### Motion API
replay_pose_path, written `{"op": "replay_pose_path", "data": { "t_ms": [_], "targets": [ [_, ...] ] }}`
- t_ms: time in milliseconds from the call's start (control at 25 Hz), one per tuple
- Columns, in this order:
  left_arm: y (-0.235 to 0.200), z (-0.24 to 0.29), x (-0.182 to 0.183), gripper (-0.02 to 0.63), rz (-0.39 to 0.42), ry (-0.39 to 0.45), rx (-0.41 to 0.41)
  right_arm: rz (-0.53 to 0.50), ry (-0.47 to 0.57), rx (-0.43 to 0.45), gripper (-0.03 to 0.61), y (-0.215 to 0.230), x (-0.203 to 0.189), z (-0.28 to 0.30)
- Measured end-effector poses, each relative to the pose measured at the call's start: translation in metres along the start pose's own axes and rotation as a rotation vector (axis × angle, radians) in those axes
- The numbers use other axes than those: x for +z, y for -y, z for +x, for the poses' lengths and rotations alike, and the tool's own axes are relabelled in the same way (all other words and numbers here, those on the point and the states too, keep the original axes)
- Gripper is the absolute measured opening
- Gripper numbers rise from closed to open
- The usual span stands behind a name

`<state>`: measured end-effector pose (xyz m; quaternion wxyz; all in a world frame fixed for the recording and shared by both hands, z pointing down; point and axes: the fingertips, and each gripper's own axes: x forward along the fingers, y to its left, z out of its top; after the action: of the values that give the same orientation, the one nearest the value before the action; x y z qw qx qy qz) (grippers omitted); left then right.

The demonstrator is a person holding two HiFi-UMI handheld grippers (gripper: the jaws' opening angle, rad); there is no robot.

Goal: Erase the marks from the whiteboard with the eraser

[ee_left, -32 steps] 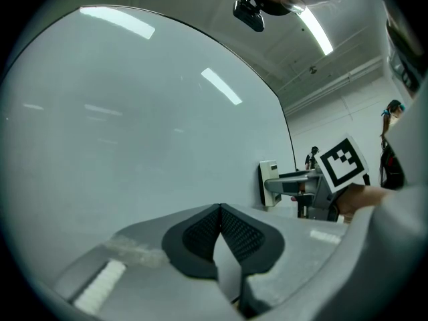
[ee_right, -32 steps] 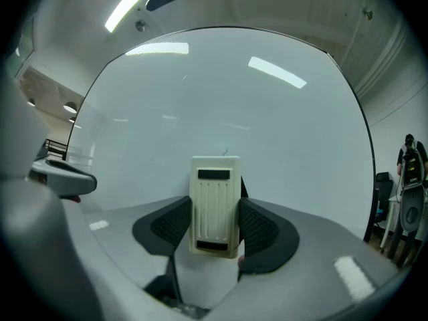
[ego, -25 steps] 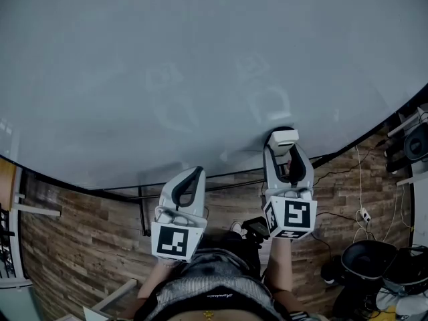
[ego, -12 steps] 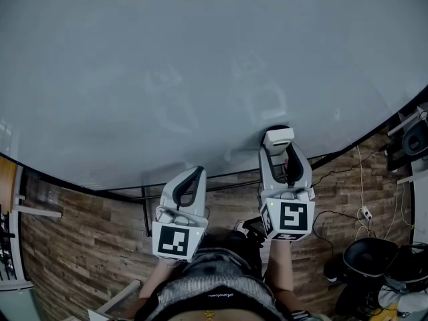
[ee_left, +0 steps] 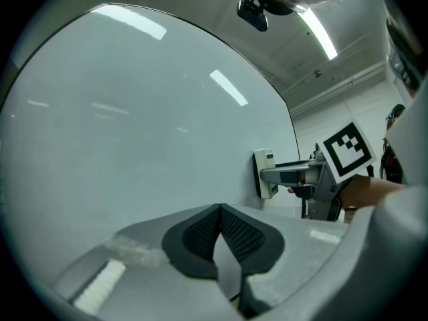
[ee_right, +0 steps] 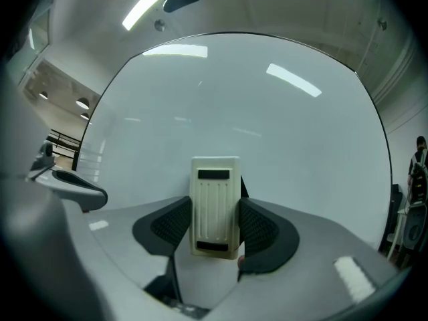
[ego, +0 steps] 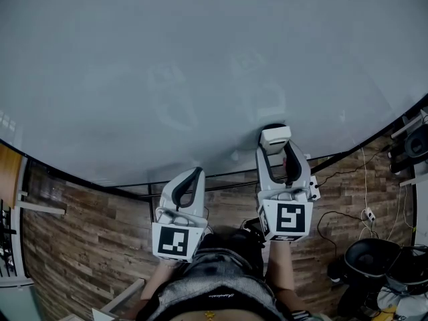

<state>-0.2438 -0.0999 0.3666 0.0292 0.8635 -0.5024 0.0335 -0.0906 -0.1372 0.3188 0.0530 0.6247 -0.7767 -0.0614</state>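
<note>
The large white whiteboard [ego: 200, 65] is smooth and glossy, showing bright reflections. The cream rectangular plastic eraser [ee_right: 215, 206] is ribbed and matt. The brown wood-plank floor [ego: 73, 246] looks rough-grained and dull.

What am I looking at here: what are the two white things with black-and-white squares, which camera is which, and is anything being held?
There is no robot arm. A person holds a white two-jaw gripper in each hand. The picture from above comes from a camera on the person's head. The other two come from cameras riding on the grippers, each looking along its own jaws. The black-and-white marker cubes are parts of the grippers.

The big pale surface is the large white whiteboard, with only faint grey traces on it. The right gripper is shut on a cream rectangular plastic eraser, which in the left gripper view lies flat against the board. The left gripper has its jaws together on nothing and hangs near the board's lower edge.
</note>
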Motion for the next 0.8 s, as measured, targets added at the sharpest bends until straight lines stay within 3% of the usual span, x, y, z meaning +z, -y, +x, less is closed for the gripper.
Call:
{"op": "replay_pose_path", "data": {
  "t_ms": [520,800],
  "targets": [
    [-0.034,-0.050,-0.009,0.005,-0.006,0.015,0.042,-0.055,0.072,0.024,0.232,-0.051,0.025,-0.014],
    [-0.037,-0.046,-0.011,0.005,-0.008,0.004,0.057,-0.062,0.036,0.022,0.232,-0.047,0.007,0.001]
  ]
}}
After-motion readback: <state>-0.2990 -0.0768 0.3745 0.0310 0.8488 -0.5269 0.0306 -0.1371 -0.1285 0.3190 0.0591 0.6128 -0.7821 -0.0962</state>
